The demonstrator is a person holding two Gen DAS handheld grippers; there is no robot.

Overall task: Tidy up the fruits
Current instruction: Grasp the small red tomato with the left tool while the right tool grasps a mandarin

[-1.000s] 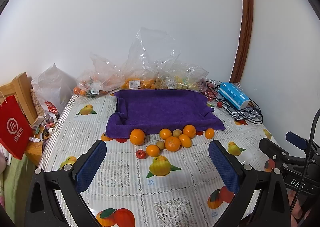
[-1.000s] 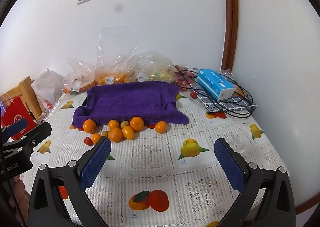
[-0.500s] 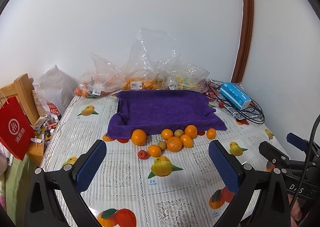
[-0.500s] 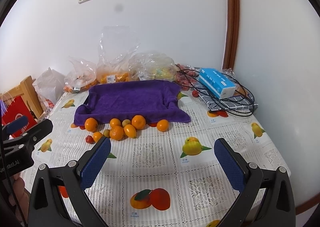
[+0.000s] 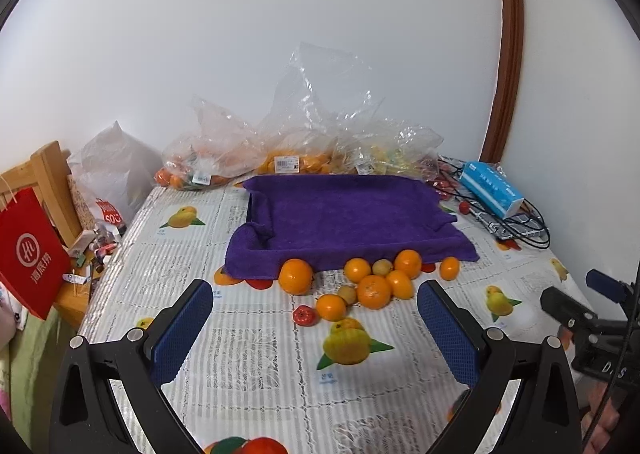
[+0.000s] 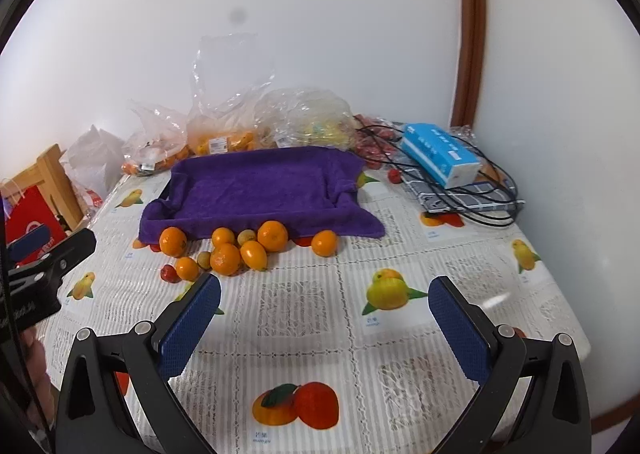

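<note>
Several oranges (image 5: 374, 291) (image 6: 225, 258) lie loose on the fruit-print tablecloth just in front of a purple towel-lined tray (image 5: 344, 213) (image 6: 260, 185). Among them sit small green-brown fruits (image 5: 347, 294) (image 6: 204, 258) and a small red fruit (image 5: 304, 315) (image 6: 169, 273). One orange (image 5: 449, 268) (image 6: 324, 242) lies apart to the right. My left gripper (image 5: 315, 328) hovers open, short of the pile, with nothing between its fingers. My right gripper (image 6: 325, 324) is open too, to the right of the pile, also holding nothing.
Clear plastic bags of fruit (image 5: 288, 157) (image 6: 224, 137) crowd the wall behind the tray. A blue tissue box (image 5: 490, 193) (image 6: 440, 159) and black cables (image 6: 472, 193) lie at the back right. A red paper bag (image 5: 30, 254) and wooden chair (image 5: 48, 189) stand left of the table.
Both grippers have moved slightly forward toward the fruit pile, so the fruit and tray appear a little nearer. Both stay open; nothing on the table has moved.
</note>
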